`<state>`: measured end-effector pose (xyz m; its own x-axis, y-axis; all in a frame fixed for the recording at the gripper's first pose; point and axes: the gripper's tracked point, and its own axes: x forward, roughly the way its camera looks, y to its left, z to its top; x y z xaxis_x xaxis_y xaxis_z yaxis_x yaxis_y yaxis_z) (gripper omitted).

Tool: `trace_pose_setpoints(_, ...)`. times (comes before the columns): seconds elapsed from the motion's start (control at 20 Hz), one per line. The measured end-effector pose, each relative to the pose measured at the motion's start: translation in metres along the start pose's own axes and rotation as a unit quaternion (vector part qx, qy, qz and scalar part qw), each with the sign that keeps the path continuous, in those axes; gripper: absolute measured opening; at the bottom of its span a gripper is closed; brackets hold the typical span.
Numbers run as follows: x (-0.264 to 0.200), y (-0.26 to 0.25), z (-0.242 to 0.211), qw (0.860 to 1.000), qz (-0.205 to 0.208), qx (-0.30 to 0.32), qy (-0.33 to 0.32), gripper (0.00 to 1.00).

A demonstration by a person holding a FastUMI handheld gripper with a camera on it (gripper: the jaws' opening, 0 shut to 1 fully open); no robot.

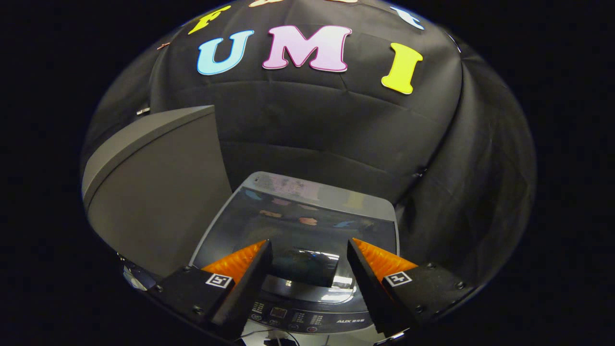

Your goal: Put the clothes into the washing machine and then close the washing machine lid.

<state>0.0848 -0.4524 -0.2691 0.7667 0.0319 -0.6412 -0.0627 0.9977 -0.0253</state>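
The washing machine [307, 288] is a grey top-loader standing against the black wall, just ahead of and below the fingers. Its dark glass lid [298, 230] lies flat and closed over the tub, glossy with reflections. A control panel [298, 319] with small buttons runs along the near edge.

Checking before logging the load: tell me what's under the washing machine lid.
The washing machine lid lies flat and shut, its dark glass showing only reflections. The drum and any clothes beneath are hidden. The gripper hovers open above it, the control panel below.
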Motion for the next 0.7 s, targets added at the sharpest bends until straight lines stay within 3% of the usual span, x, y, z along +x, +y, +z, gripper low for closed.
trace_pose_setpoints(0.3, -0.050, -0.003, 0.112, 0.989, -0.008, 0.057, -0.133, 0.99)
trace_pose_setpoints(0.4, -0.079, -0.007, 0.171, 0.978, -0.018, 0.079, -0.194, 0.99)
trace_pose_setpoints(0.55, -0.137, -0.001, 0.254, 0.942, -0.023, 0.096, -0.321, 0.99)
trace_pose_setpoints(0.6, -0.146, 0.003, 0.261, 0.934, -0.031, 0.091, -0.344, 0.99)
trace_pose_setpoints(0.7, -0.150, 0.017, 0.257, 0.932, -0.037, 0.083, -0.351, 0.98)
